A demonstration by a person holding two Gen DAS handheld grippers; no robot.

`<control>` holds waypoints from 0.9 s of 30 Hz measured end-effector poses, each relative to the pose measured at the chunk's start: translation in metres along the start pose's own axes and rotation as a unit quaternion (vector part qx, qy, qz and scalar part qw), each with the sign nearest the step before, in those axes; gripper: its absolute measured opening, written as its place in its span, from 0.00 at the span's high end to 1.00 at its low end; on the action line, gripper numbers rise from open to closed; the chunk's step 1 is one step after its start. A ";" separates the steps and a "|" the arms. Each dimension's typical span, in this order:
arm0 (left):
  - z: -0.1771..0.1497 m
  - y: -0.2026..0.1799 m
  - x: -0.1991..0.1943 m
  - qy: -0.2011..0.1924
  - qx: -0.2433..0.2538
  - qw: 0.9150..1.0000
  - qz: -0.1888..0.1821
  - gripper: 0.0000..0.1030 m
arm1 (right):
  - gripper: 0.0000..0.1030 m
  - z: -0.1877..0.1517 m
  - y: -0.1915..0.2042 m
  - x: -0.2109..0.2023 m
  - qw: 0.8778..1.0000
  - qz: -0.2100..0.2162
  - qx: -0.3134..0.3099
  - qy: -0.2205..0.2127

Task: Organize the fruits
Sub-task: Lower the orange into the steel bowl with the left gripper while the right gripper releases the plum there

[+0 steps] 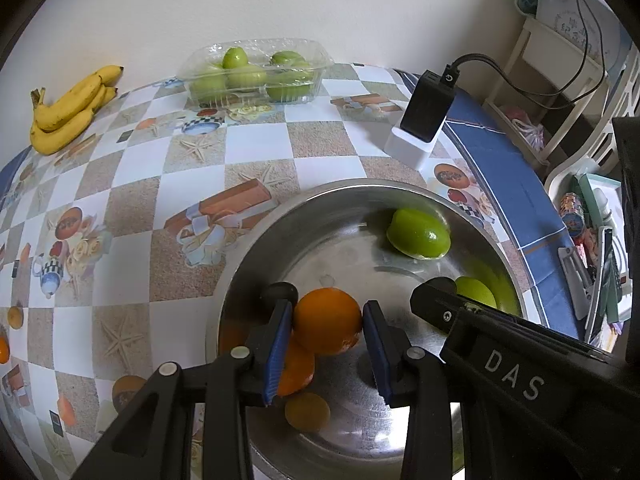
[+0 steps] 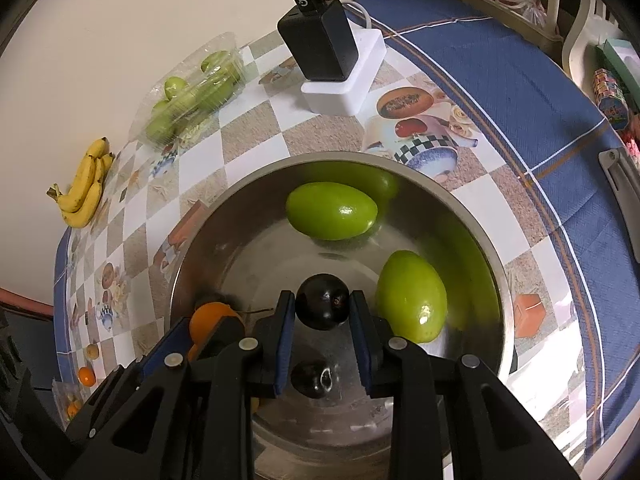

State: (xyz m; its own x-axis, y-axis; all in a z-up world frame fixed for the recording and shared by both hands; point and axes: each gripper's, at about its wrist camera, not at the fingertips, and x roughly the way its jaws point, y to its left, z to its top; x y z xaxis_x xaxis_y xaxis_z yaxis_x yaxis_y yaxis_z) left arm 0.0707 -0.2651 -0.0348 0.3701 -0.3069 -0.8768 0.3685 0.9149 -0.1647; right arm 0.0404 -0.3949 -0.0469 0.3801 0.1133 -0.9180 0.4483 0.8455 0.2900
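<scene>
I'm looking at a table [image 1: 256,144] covered in a checked cloth printed with starfish, teapots and gift boxes, with a blue border [image 2: 500,80] running round its edge. Sitting on it nearest me is a steel bowl [image 1: 256,248], round and shiny. Back by the wall there's a clear plastic punnet [image 1: 256,70] of green fruit, and off to its left a bunch of bananas [image 1: 68,110] lying flat on the cloth, well apart from the punnet. Toward the blue edge I see a white block [image 2: 348,84] with a black charger [image 2: 320,46] plugged into it, near the bowl's far rim.
</scene>
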 end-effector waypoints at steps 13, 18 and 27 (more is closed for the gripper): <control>0.002 0.002 -0.005 -0.005 -0.008 1.000 -0.004 0.55 | 0.71 0.001 0.002 -0.006 1.000 -0.004 -0.001 -0.008; 0.005 0.003 -0.012 -0.013 -0.011 1.000 -0.007 0.51 | 0.70 0.003 0.003 -0.015 1.000 -0.003 -0.001 -0.020; 0.007 0.009 -0.019 -0.011 -0.019 1.000 0.015 0.51 | 0.69 0.005 0.004 -0.022 0.999 0.004 0.000 -0.032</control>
State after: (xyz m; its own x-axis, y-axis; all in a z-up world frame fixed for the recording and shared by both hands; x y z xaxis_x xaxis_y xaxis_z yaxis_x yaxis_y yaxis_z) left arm 0.0733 -0.2532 -0.0166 0.3989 -0.2837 -0.8720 0.3235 0.9333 -0.1557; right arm 0.0373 -0.3967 -0.0240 0.4343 0.0871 -0.8966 0.4442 0.8452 0.2973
